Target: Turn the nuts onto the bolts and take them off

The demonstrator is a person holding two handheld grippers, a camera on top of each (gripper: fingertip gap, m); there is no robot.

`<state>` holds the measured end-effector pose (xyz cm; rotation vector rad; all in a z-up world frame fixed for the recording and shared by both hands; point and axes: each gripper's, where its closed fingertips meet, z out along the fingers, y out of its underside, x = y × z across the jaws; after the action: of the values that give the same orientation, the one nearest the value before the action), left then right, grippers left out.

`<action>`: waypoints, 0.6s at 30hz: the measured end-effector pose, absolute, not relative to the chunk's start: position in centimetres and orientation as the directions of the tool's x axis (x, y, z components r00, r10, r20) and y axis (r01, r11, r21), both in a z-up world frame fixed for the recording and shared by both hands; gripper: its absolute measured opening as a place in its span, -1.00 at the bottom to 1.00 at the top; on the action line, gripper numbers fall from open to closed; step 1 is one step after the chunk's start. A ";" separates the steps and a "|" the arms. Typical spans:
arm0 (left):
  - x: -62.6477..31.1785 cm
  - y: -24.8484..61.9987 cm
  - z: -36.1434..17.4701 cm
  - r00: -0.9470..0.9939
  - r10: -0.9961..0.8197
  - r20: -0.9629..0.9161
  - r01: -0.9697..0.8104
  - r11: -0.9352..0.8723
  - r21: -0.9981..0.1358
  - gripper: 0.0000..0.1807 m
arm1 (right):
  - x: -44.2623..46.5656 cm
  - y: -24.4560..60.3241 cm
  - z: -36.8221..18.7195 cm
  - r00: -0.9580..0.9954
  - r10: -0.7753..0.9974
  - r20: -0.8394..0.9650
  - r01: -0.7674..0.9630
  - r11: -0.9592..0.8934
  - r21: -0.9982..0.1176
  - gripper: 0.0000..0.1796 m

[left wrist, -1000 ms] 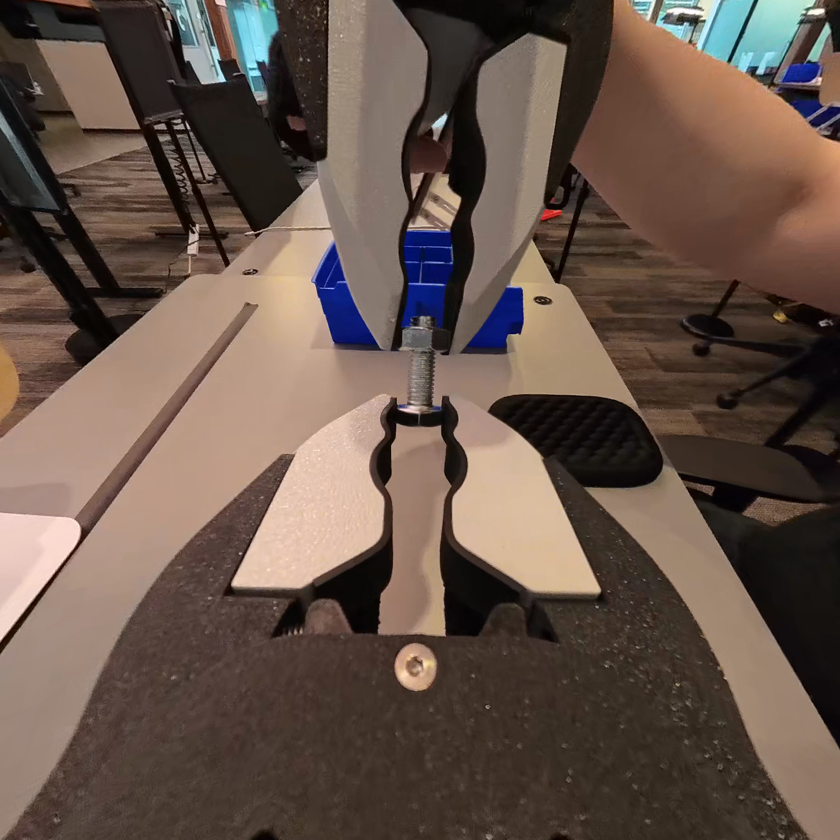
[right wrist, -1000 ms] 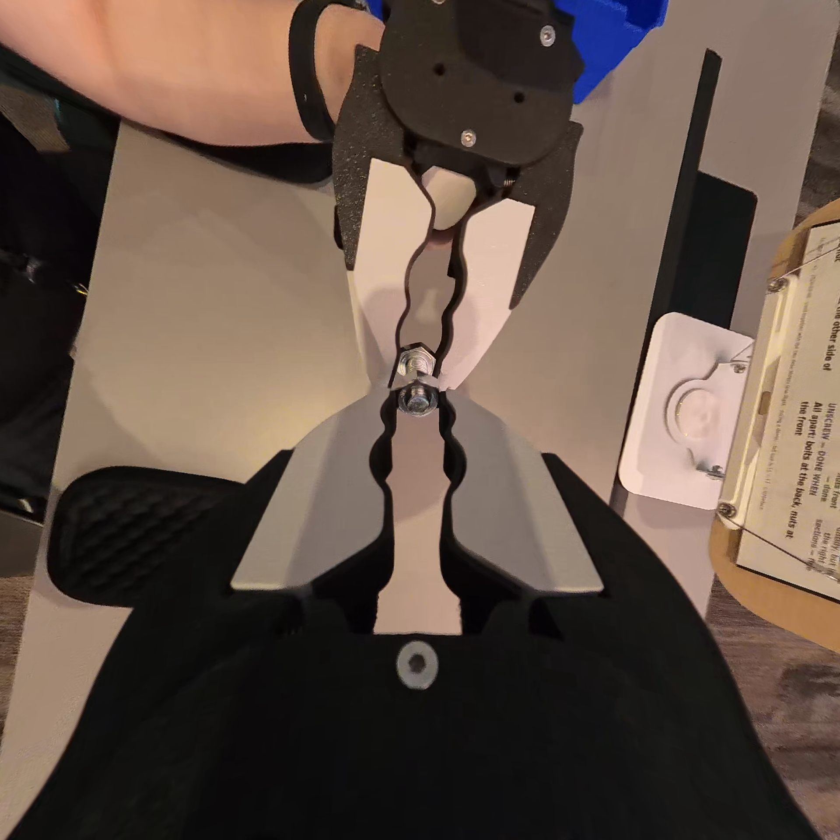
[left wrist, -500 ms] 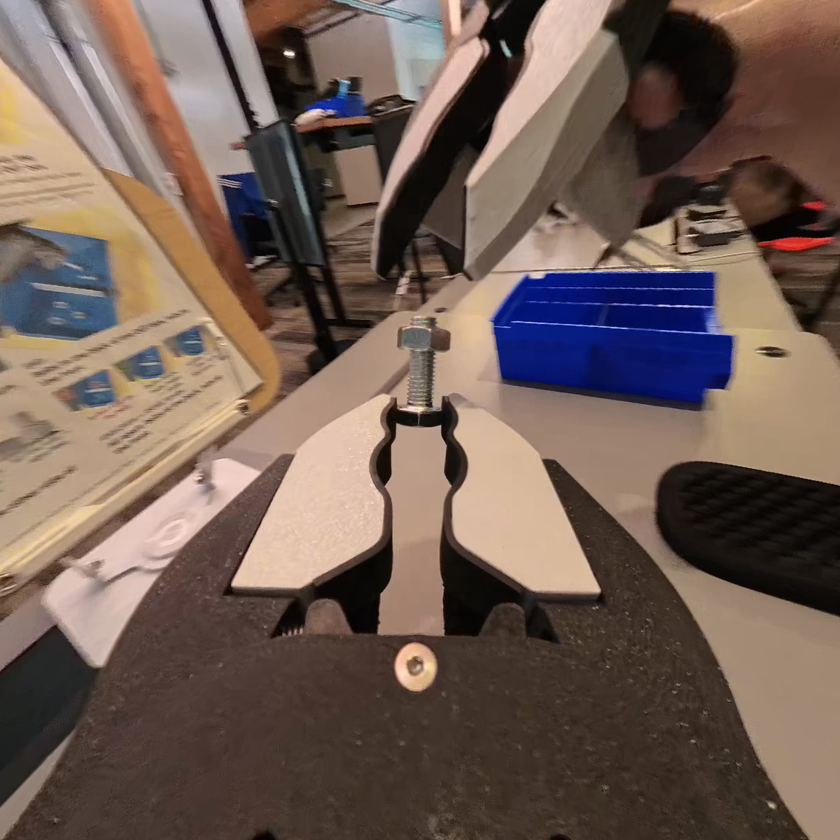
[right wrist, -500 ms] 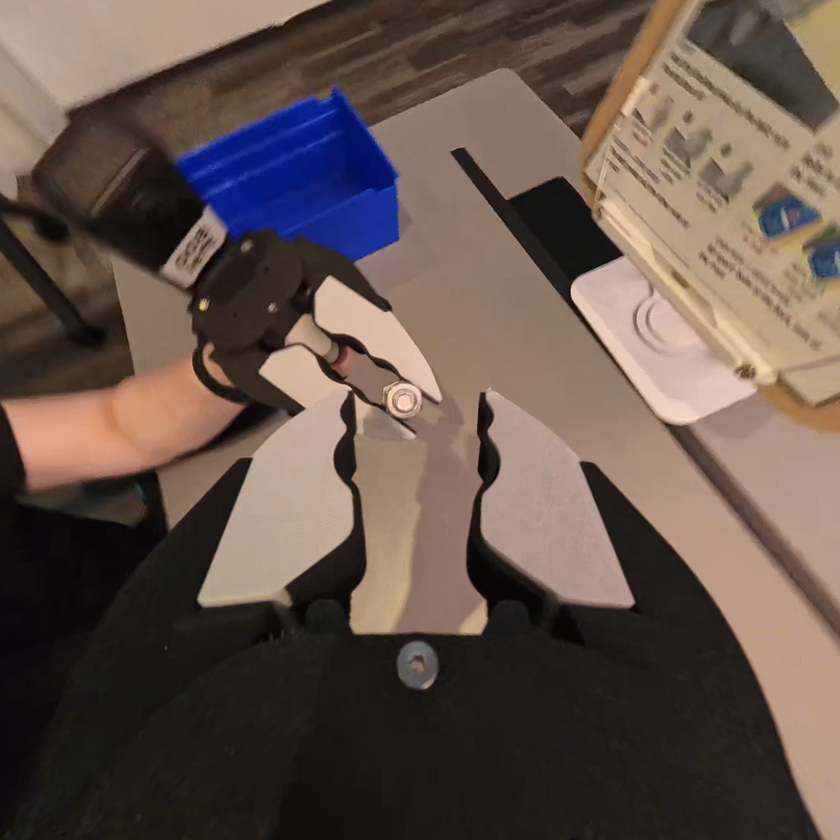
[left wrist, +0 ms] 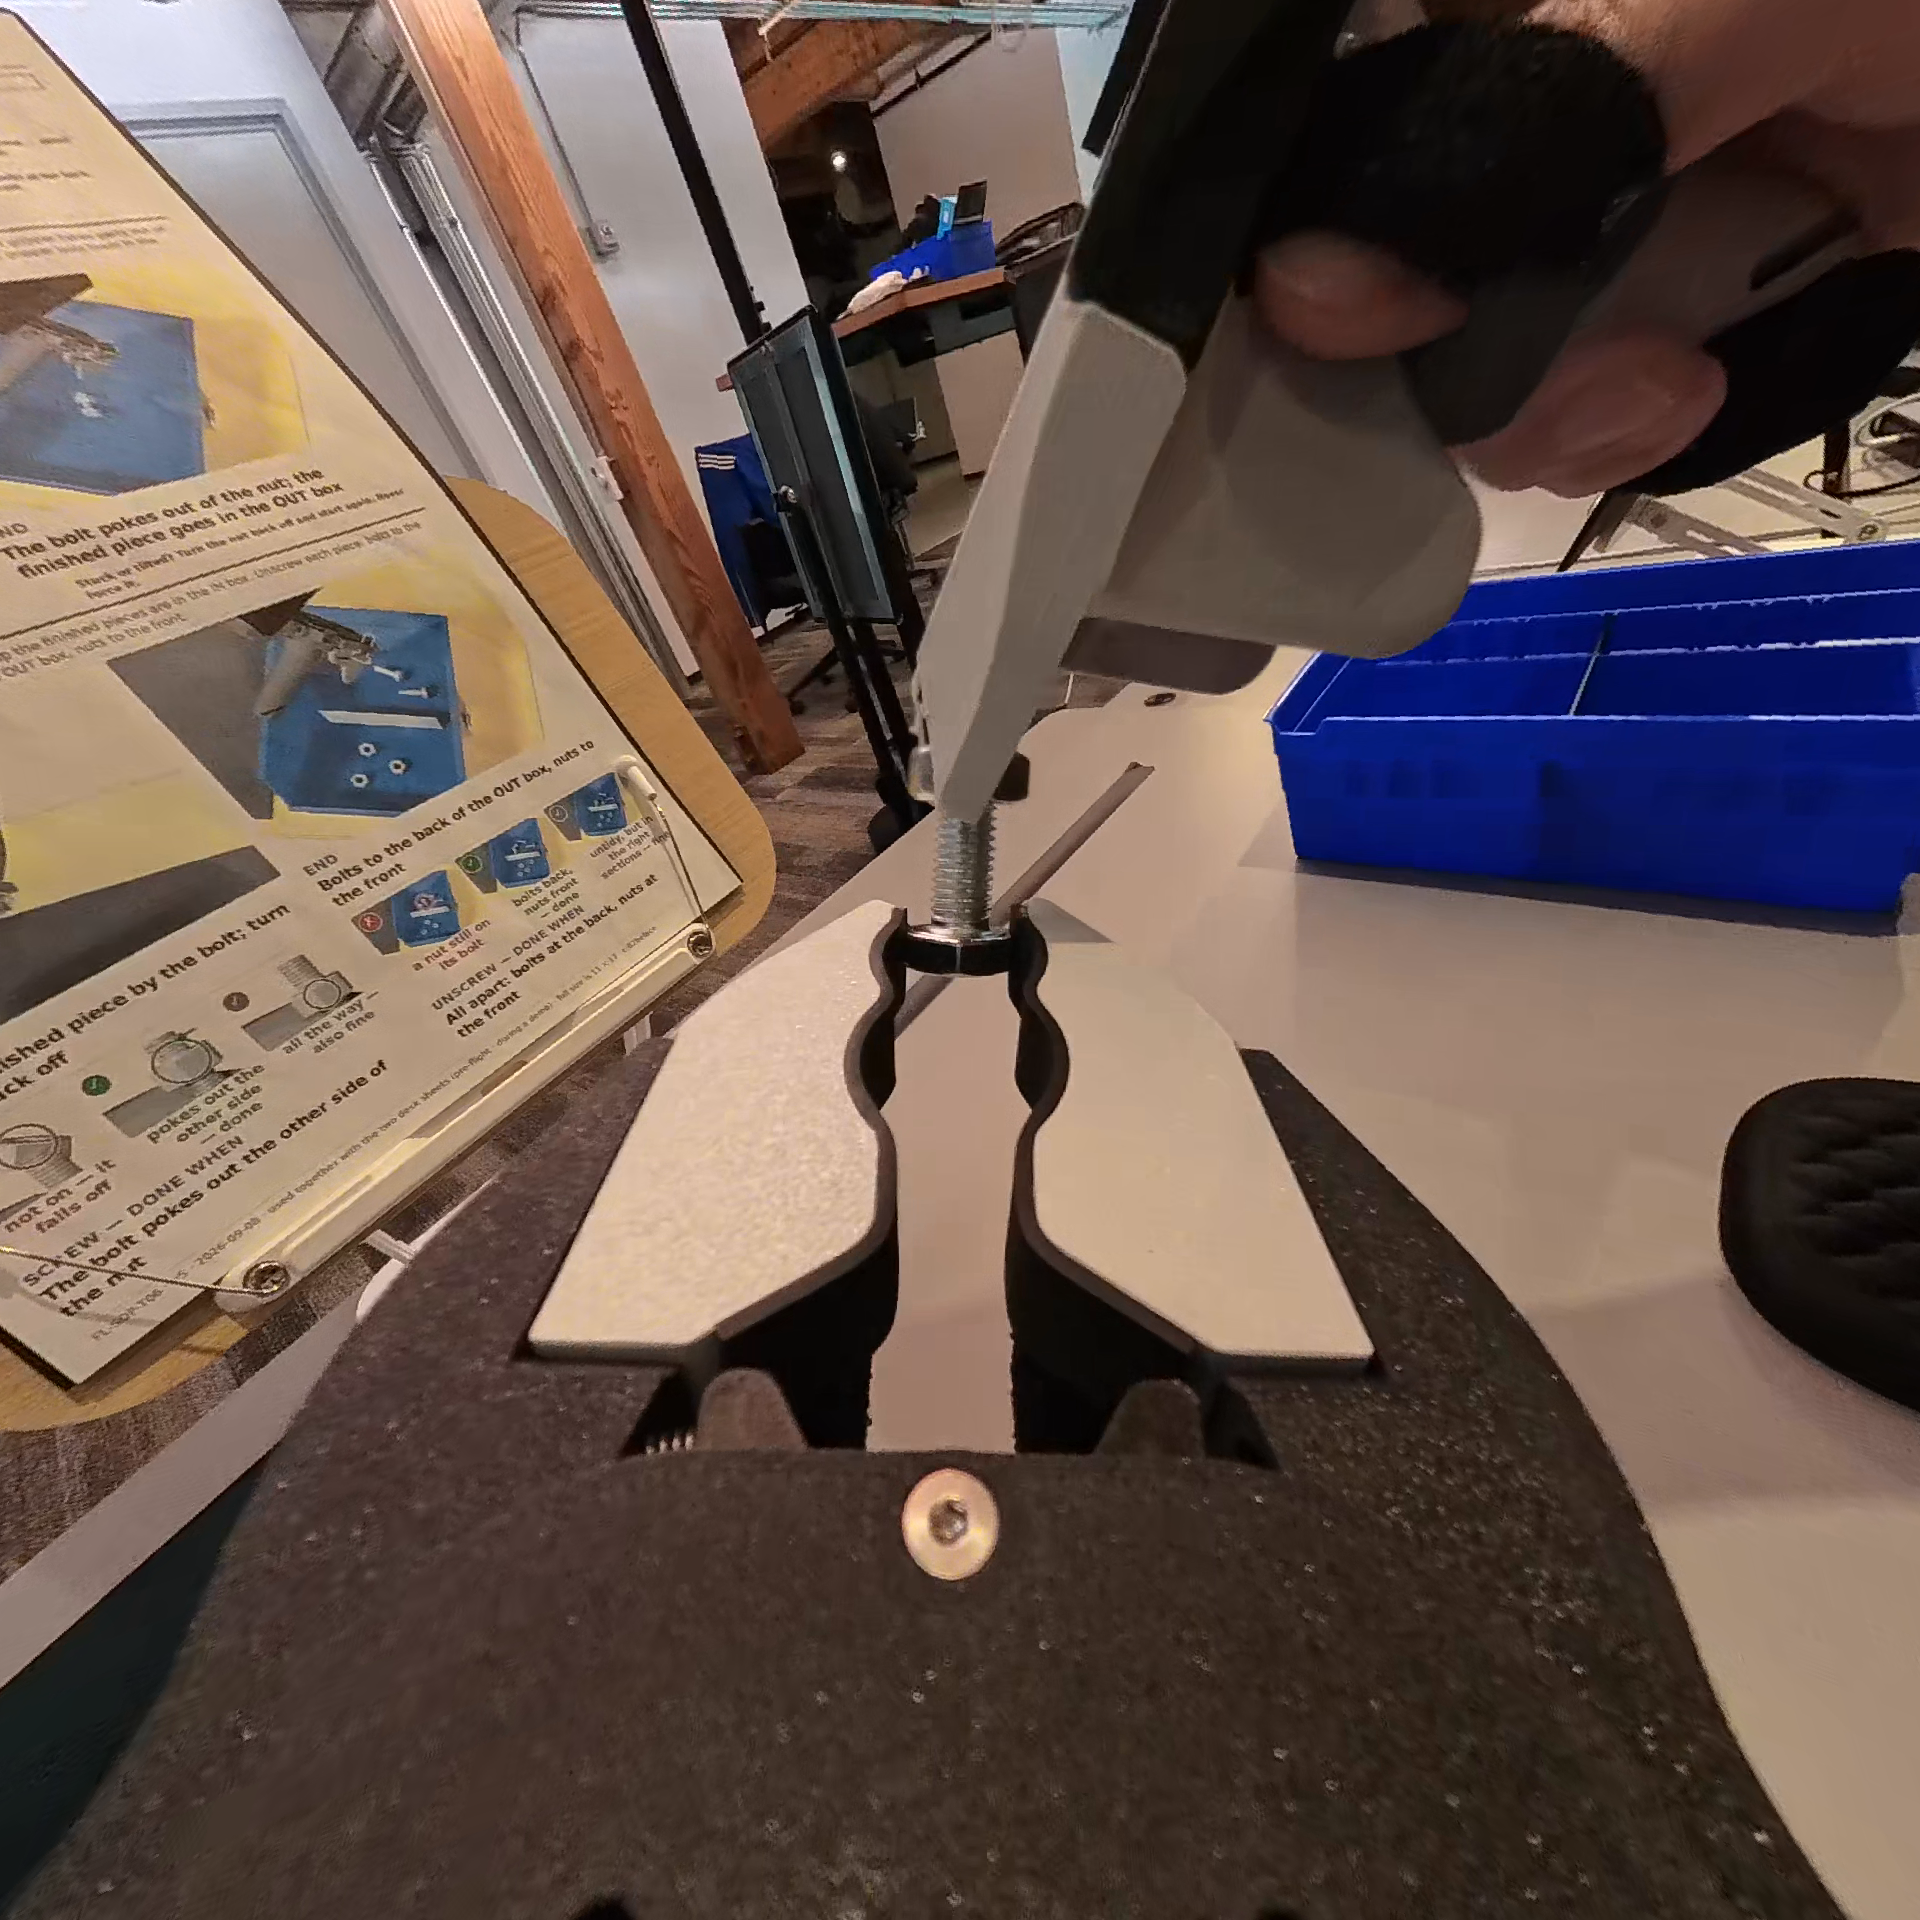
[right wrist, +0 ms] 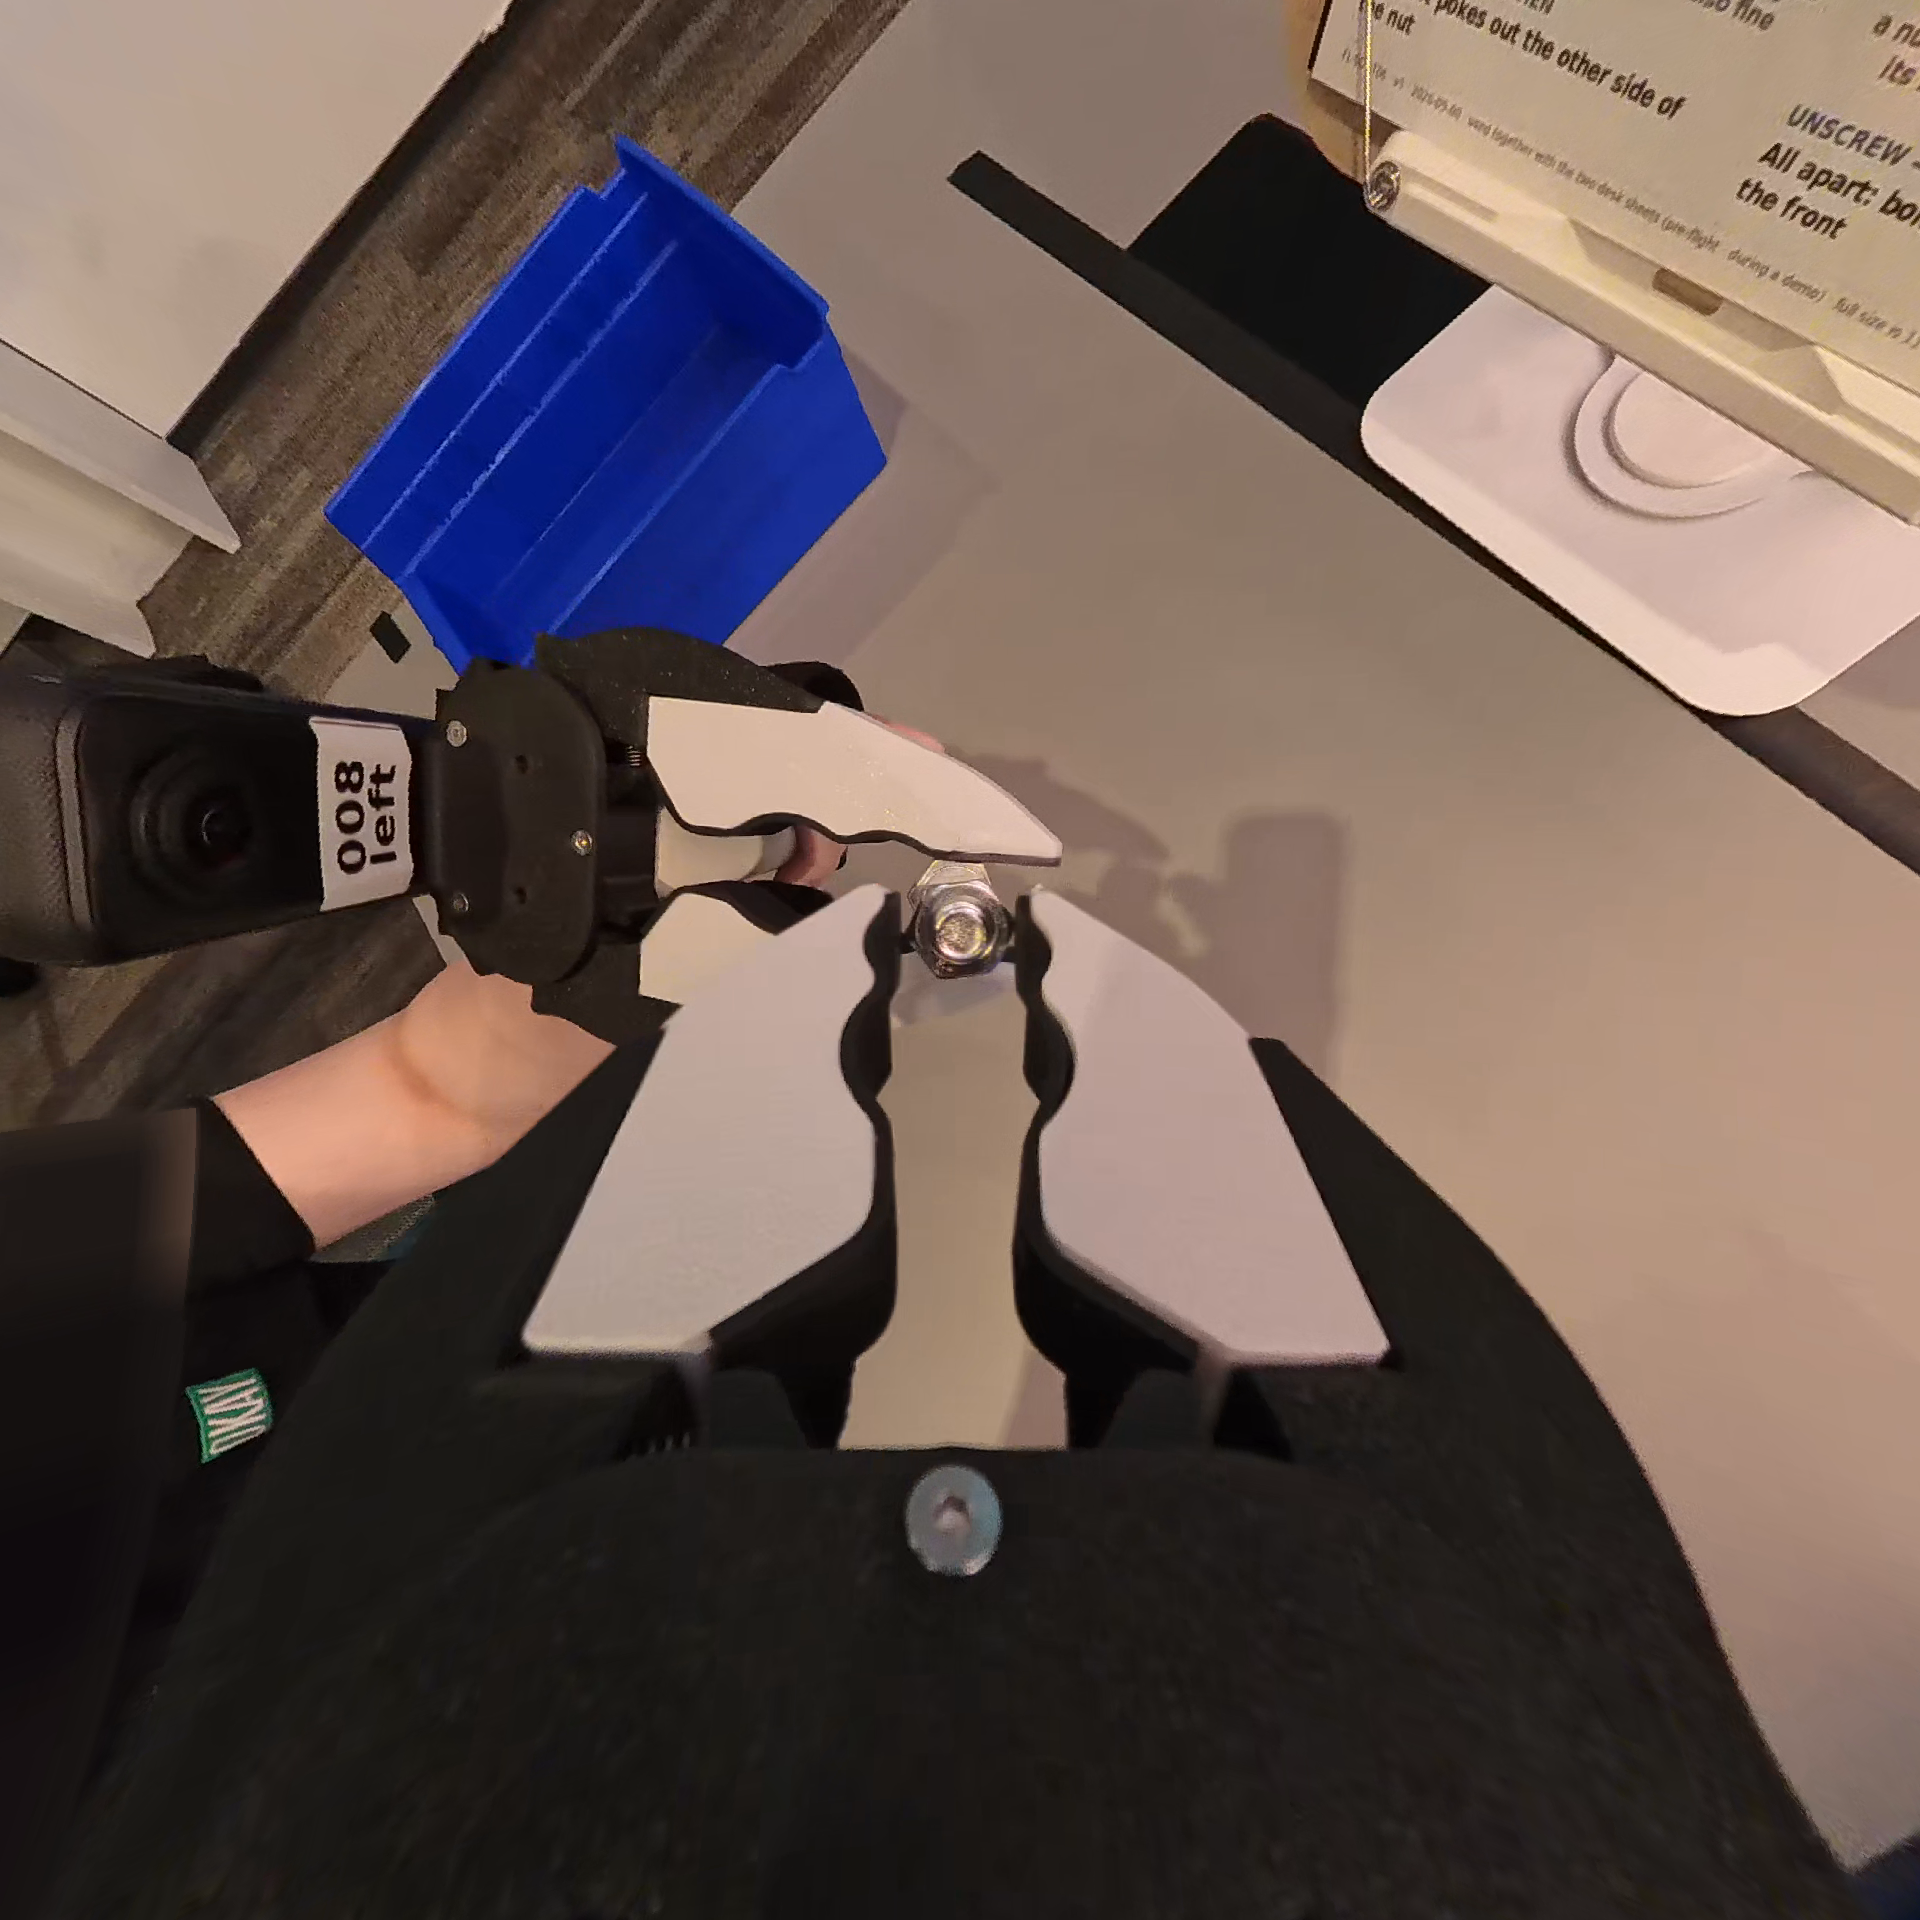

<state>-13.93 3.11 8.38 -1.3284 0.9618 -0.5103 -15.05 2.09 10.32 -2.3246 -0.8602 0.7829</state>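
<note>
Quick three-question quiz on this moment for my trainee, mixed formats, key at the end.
1. True or false: the left gripper holds the bolt by its head, threads pointing up.
2. The fingers of the right gripper are: A) inside the blue bin; B) on either side of the nut at the bolt's top; C) resting on the black pad.
3. Fill in: in the left wrist view, the instruction board stands to the ____ of the bolt.

Key: 1 true; 2 B; 3 left.
</note>
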 end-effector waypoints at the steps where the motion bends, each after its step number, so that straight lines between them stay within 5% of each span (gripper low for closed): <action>1: -14.0 3.1 8.4 0.538 -0.791 -0.291 -0.204 0.212 -0.956 -0.80 | -15.0 2.1 10.3 0.630 0.705 -0.325 0.396 -0.652 -0.647 -0.79; 18: -13.3 3.5 6.4 0.525 -0.789 -0.320 -0.319 0.166 -0.933 -0.80 | -14.6 2.2 8.8 0.658 0.751 -0.052 0.595 -0.561 -0.576 -0.79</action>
<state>-13.29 3.50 6.40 -1.4207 1.0331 -0.4378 -14.57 2.22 8.78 -2.3534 -1.0434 0.3980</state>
